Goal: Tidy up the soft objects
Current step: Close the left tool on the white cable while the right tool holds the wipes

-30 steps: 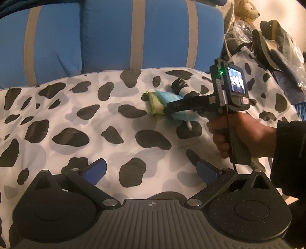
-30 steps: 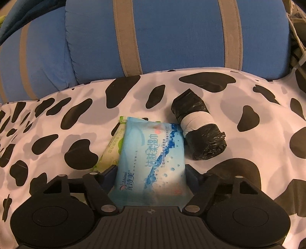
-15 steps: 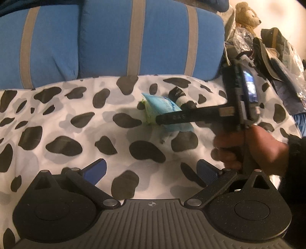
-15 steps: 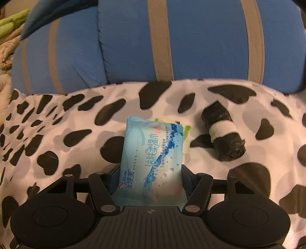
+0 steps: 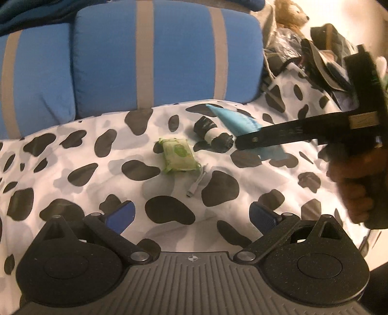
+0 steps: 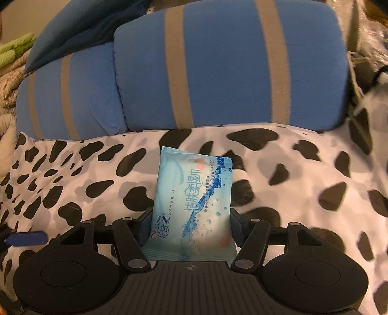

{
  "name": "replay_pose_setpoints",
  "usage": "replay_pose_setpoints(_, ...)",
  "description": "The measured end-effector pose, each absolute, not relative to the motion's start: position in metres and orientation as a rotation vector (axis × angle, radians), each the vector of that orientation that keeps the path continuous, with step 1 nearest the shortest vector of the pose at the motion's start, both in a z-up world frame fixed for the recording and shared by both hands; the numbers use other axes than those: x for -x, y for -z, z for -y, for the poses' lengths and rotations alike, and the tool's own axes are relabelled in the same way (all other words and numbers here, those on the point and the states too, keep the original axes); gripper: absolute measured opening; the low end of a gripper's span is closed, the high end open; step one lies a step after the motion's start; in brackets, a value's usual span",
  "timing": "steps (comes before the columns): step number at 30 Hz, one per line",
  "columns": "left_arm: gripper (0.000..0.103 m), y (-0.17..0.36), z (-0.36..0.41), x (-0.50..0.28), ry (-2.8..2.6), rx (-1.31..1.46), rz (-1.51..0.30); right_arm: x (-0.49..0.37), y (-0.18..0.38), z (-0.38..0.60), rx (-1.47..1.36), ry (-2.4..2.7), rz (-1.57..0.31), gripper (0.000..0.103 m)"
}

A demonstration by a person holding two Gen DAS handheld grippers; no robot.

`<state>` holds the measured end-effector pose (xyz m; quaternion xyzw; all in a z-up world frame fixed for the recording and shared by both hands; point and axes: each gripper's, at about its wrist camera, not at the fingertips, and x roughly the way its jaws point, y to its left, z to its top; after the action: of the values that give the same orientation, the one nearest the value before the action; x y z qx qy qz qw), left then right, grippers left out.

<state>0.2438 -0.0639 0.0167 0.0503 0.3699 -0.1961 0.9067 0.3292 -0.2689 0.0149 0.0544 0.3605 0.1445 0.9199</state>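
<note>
Left wrist view: the left gripper (image 5: 192, 214) hangs over the cow-print blanket (image 5: 72, 174), its blue-padded fingers (image 5: 121, 214) spread wide with nothing between them. Beyond it on the blanket lies a green wipes pack (image 5: 179, 154); its label is too small to read. Just beyond and to the right of that green pack sits a black bag roll (image 5: 213, 132) wrapped with a white band. A small white cable end (image 5: 196, 185) lies on the nearer side of the green pack. Further right of the green pack, the right gripper (image 5: 245, 143) reaches in from the right edge, held by the person's right hand (image 5: 356, 184), and clamps a blue wipes pack (image 5: 238, 122) clear of the blanket. Behind the blanket stand blue cushions (image 5: 169, 60) with grey stripes, and a teddy bear (image 5: 289, 13) shows at the top right beside a blurred heap of bags.

Right wrist view: the right gripper (image 6: 191, 224) has its fingers pressed against both long sides of the blue wipes pack (image 6: 194, 203), which stands up between them. The pack carries the brand "Shimei" in Latin script at its lower left, with large Chinese characters running up its face; the smaller print is not readable. Behind the pack spreads the cow-print blanket (image 6: 303, 174), and behind that the blue cushions (image 6: 230, 67). Far left of the pack, a blue finger (image 6: 26, 238) of the left gripper pokes into view.
</note>
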Motion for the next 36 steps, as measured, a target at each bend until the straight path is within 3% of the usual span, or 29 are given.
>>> replay_pose_setpoints(11, 0.102, -0.005, 0.086, -0.247, 0.455, -0.131, -0.750, -0.280, -0.029, 0.290, -0.115, -0.244, -0.790, 0.066)
replay_pose_setpoints(14, 0.088, 0.002, 0.092, -0.253, 0.463, -0.166, -0.737, -0.269, -0.030, 0.300, -0.126, -0.225, -0.810, 0.066)
replay_pose_setpoints(21, 0.081, 0.018, 0.106, -0.281, 0.467, -0.197, -0.714, -0.245, -0.035, 0.313, -0.141, -0.205, -0.843, 0.066)
replay_pose_setpoints(26, 0.059, 0.035, 0.117, -0.311, 0.470, -0.192, -0.759, -0.232, -0.035, 0.320, -0.154, -0.194, -0.868, 0.066)
replay_pose_setpoints(30, 0.054, 0.049, 0.123, -0.331, 0.459, -0.208, -0.799, -0.230, -0.034, 0.327, -0.178, -0.175, -0.874, 0.066)
replay_pose_setpoints(32, 0.040, 0.056, 0.123, -0.338, 0.456, -0.211, -0.826, -0.232, -0.033, 0.329, -0.194, -0.173, -0.875, 0.066)
replay_pose_setpoints(36, 0.026, 0.067, 0.129, -0.345, 0.470, -0.241, -0.873, -0.235, -0.033, 0.327, -0.200, -0.184, -0.879, 0.066)
